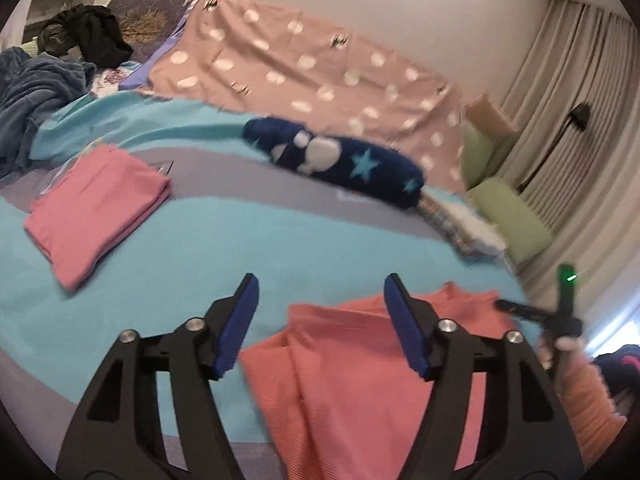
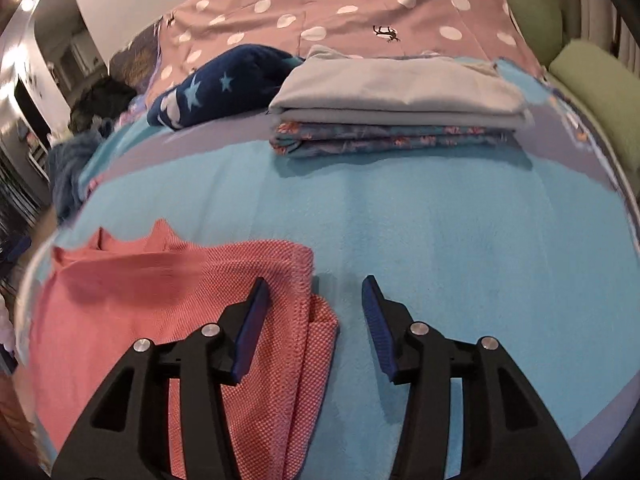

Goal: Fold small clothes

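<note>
On the bed (image 2: 440, 232), the coral garment (image 2: 160, 292) lies partly folded just below both claws. The right claw (image 2: 316, 292) gapes wide and empty astride its right folded edge, which runs away from the claw; the left claw (image 1: 320, 292), equally wide and empty, hovers over its left part.

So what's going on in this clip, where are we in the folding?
A person with a handheld gripper in each hand is folding small clothes on a bed covered by a turquoise blanket. The coral-pink garment lies partly folded right in front. Both the left gripper and the right gripper are open above it, holding nothing. A folded pink piece lies off to the left, and a grey folded item sits stacked on a patterned one further back.
</note>
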Motion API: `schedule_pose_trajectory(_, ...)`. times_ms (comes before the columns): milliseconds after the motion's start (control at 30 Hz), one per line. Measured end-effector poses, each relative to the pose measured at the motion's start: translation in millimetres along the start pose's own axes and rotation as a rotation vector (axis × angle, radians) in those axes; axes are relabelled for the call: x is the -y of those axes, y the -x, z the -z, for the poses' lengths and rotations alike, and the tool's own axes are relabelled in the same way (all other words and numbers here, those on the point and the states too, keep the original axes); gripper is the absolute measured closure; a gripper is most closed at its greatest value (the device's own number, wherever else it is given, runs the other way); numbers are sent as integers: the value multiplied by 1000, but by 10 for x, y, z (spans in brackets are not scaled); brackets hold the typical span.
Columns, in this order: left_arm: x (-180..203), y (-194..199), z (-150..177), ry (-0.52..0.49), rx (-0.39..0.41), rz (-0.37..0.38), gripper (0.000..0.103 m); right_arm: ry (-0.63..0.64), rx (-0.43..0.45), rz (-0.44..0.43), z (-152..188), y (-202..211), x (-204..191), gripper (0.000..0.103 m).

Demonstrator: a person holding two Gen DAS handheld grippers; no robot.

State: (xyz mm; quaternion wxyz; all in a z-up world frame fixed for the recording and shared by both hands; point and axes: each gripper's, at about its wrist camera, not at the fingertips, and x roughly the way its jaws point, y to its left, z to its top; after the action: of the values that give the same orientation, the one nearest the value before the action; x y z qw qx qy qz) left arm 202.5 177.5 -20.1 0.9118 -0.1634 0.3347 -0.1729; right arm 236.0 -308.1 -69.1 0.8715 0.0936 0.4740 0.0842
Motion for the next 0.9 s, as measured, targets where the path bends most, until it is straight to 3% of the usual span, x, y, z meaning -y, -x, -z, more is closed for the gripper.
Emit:
schedule_pose_trajectory(67,6,-30,21,-13,-24,1,35,-28,3,-42,-17,7,41,54)
schedule_pose_trajectory(200,-48,-372,159,-14,-146,3,38,-71,11,-117,-73,18,88,54)
schedule_pose_trajectory(300,-95,-606,223,19,-198,37,53,-79,2,-152,-124,-23,75,54)
schedule_pose_trajectory(367,-116,-744,259,41,-230,50,71,-77,-3,-169,-162,-47,37,54)
schedule_pose_trajectory(400,-126,-798,263,52,-239,55,89,-72,-4,-183,-167,-52,19,70)
schedule_pose_trajectory(433,-140,-810,255,57,-235,56,96,-62,-4,-199,-178,-52,-4,86)
schedule_pose_trajectory(467,-132,-769,252,58,-221,65,97,-57,3,-201,-189,-33,-22,96)
schedule_pose_trajectory(633,92,-351,87,5,-87,117,98,-75,162,-265,-274,423,-67,96)
schedule_pose_trajectory(733,212,-226,-70,-46,-30,99,98,-75,225,-252,-372,569,-84,96)
schedule_pose_trajectory(800,207,-318,-156,-52,-28,79,97,-82,213,-230,-429,481,-70,94)
schedule_pose_trajectory(900,93,-621,-143,-38,-102,14,91,-116,80,-167,-385,137,-5,87)
